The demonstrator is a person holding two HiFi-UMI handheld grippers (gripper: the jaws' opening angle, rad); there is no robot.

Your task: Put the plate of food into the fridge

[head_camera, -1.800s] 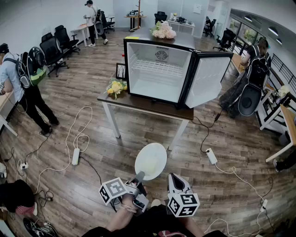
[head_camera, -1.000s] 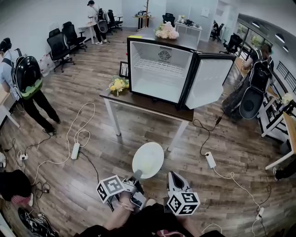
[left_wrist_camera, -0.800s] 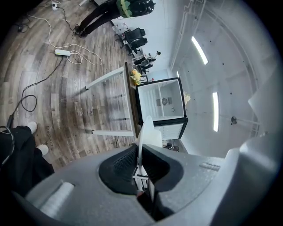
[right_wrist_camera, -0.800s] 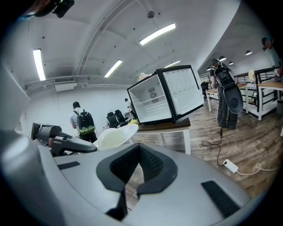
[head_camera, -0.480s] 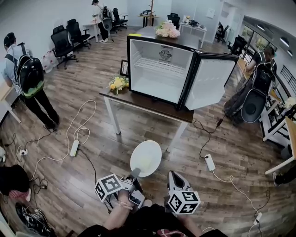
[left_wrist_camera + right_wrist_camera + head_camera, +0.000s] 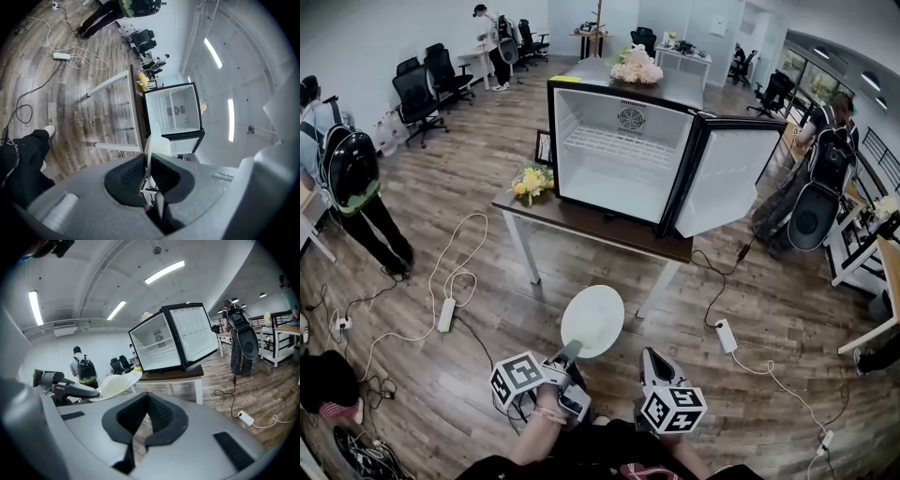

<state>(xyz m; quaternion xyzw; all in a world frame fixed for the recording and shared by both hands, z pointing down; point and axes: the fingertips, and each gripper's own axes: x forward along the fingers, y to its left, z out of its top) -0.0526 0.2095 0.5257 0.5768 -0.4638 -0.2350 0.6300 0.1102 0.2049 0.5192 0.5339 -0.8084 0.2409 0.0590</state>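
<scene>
Surface point(image 6: 609, 229): fridge point(image 6: 614, 159) on middle and right, door point(image 6: 727, 173) swung open over the right edge. Bouquet point(image 6: 530, 180) at left edge, frame point(image 6: 543, 147) behind it. Second bouquet point(image 6: 636, 67) atop fridge. Plate point(image 6: 592, 321) before the front edge (off the surface, in the left claw point(image 6: 575, 352)); right claw point(image 6: 648, 357) just right of it.

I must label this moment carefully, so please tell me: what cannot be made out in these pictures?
- Food on the plate: head view, too small and pale to name.
- Plate's top: left gripper view, seen edge-on in the left gripper.
- Fridge's back: faces away in every view.
</scene>
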